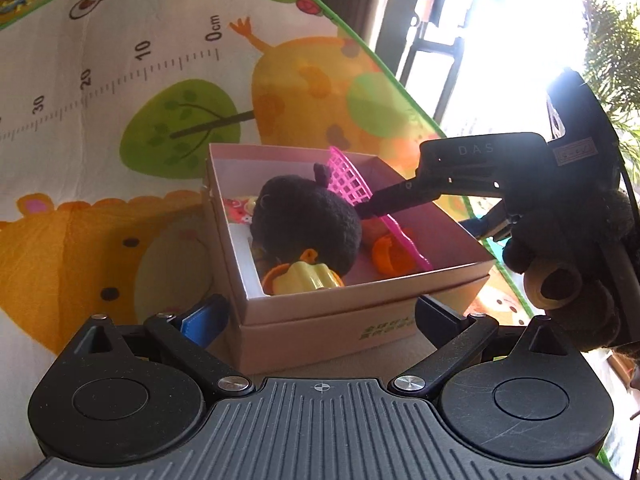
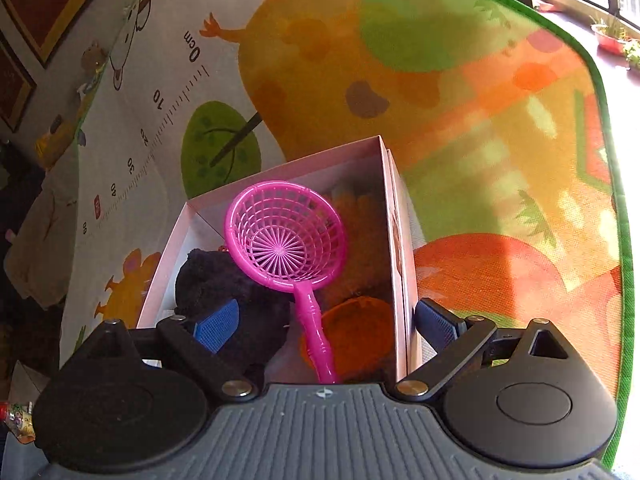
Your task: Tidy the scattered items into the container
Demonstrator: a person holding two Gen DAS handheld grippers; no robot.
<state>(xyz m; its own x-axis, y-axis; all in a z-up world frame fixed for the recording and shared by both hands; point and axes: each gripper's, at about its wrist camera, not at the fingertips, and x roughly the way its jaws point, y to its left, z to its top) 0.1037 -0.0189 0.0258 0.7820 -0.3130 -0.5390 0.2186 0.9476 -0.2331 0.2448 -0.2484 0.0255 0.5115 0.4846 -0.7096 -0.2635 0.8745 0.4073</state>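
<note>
A pale pink cardboard box (image 1: pixel 360 294) sits on the play mat. Inside lie a black plush toy (image 1: pixel 304 224), a yellow toy pot (image 1: pixel 306 278), an orange piece (image 1: pixel 384 256) and a pink plastic strainer (image 1: pixel 352 184). My left gripper (image 1: pixel 320 318) is open, its fingers straddling the box's near corner without touching it. From the right, my right gripper (image 1: pixel 420 218) reaches into the box, one fingertip beside the strainer. In the right wrist view the strainer (image 2: pixel 284 236) leans on the plush (image 2: pixel 224 284), its handle running between the open fingers of the right gripper (image 2: pixel 326 322). The box wall (image 2: pixel 396 260) stands to its right.
The colourful play mat (image 1: pixel 100 140) with a printed ruler spreads around the box. Small toys lie near its far edge (image 2: pixel 56 136). A brown plush charm (image 1: pixel 556 280) hangs from the right gripper. Bright windows and a plant (image 1: pixel 612 40) are at the right.
</note>
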